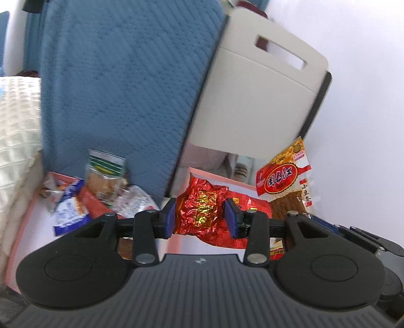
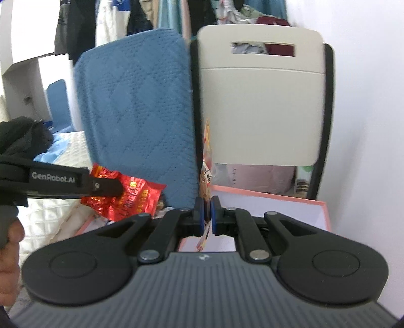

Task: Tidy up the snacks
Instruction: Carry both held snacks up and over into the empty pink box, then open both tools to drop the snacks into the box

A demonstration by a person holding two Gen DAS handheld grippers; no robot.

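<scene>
My left gripper (image 1: 199,217) is shut on a crinkled red foil snack packet (image 1: 199,209) and holds it above a pink-edged box (image 1: 214,180). The same packet (image 2: 133,199) shows in the right wrist view, held by the left gripper's black finger (image 2: 106,186). My right gripper (image 2: 207,214) is shut on a flat red and yellow snack bag (image 2: 205,176), seen edge-on and upright over the box (image 2: 277,199). That bag (image 1: 285,179) also shows in the left wrist view, at the right. Several loose snack packets (image 1: 73,204) lie in a pile at the left.
A blue quilted cushion (image 1: 121,88) stands upright behind the snacks. A beige chair back (image 1: 255,96) stands to its right, against a white wall (image 1: 366,126). A cream quilted bedcover (image 1: 17,131) lies at the left. Clothes (image 2: 106,22) hang at the back.
</scene>
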